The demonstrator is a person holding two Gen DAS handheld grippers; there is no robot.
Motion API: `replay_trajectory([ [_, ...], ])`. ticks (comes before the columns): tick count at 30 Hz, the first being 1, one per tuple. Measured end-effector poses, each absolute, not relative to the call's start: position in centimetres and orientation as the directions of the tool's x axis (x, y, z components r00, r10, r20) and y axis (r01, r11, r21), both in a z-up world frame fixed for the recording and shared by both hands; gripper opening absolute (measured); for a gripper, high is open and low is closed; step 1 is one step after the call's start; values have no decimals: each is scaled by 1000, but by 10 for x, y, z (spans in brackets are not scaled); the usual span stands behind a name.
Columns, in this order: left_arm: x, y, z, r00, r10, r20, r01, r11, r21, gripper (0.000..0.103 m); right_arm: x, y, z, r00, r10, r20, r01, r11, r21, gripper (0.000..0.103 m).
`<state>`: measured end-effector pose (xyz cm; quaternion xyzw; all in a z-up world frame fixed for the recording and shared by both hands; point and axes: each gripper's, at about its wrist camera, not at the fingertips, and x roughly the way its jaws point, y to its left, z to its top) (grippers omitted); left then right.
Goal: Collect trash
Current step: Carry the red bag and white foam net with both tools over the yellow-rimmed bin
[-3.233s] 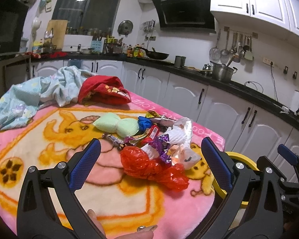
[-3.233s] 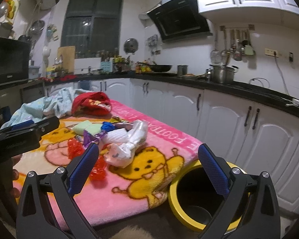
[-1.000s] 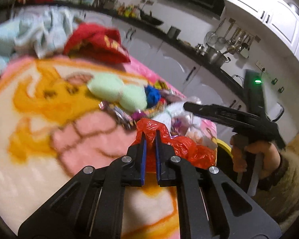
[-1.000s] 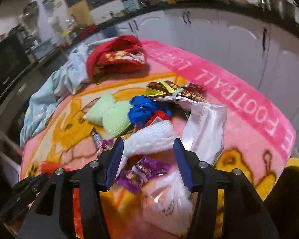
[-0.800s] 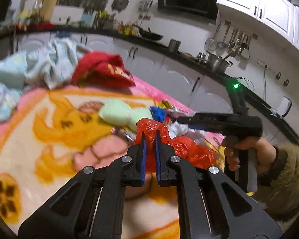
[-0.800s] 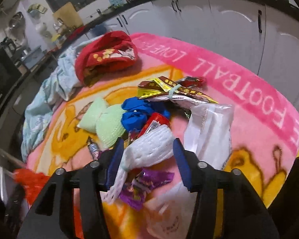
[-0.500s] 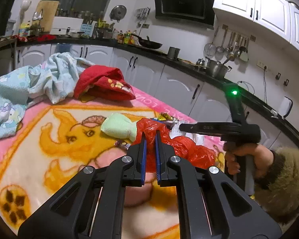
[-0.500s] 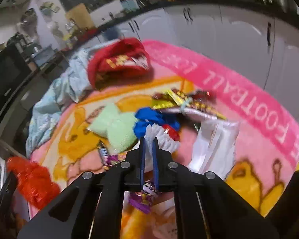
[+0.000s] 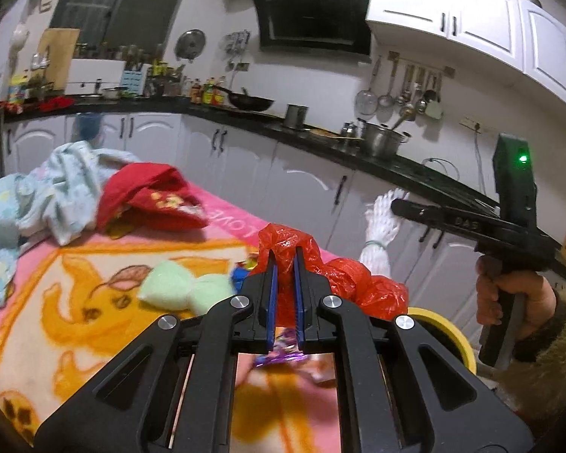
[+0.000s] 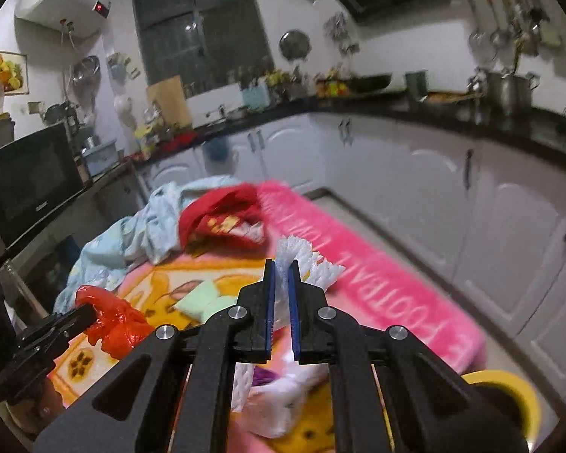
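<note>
- At centre frame of each wrist view, the left tool [image 9: 284, 260] stays clamped on the red plastic bag [image 9: 343, 283].
- The right tool [image 10: 279, 275] has just pinched the white foam net [image 10: 305, 264].
- Both now hang lifted above the pink blanket [image 9: 75, 332]; the yellow bin [image 9: 445, 324], lower right, looks next.

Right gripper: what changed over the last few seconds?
The right gripper, open before, closed on the white foam net and lifted it off the pink blanket. The left gripper closed on the red plastic bag and raised it. The remaining wrappers stayed put.
</note>
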<state>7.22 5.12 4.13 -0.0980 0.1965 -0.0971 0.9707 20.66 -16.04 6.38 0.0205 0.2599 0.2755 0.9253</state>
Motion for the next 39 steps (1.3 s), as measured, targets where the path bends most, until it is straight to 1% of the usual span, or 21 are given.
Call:
replay_trajectory([
  [5,86,19,44,890,-274,-364,206,955,-215,3,195,-202,72,769,464,-440,-447,882,148,7],
  [11,102,-14,40,864,-325,-384,256,941,-219,3,181,-249,69,813,395,-429,-387,915,111,7],
  [17,118,-56,27,832,-357,-425,294,933,-207,3,168,-291,56,843,323,-430,-318,944,85,7],
  [23,129,-96,9,802,-385,-458,337,923,-186,3,154,-327,35,869,240,-432,-252,967,30,7],
  [28,140,-128,-9,766,-401,-502,368,914,-170,3,148,-351,17,868,208,-450,-219,975,29,7],
  [32,144,-151,-21,751,-400,-525,393,910,-132,4,145,-367,1,868,172,-467,-190,982,9,7],
  [39,149,-183,-45,714,-394,-579,426,900,-87,4,149,-387,-27,834,172,-524,-175,984,43,7],
])
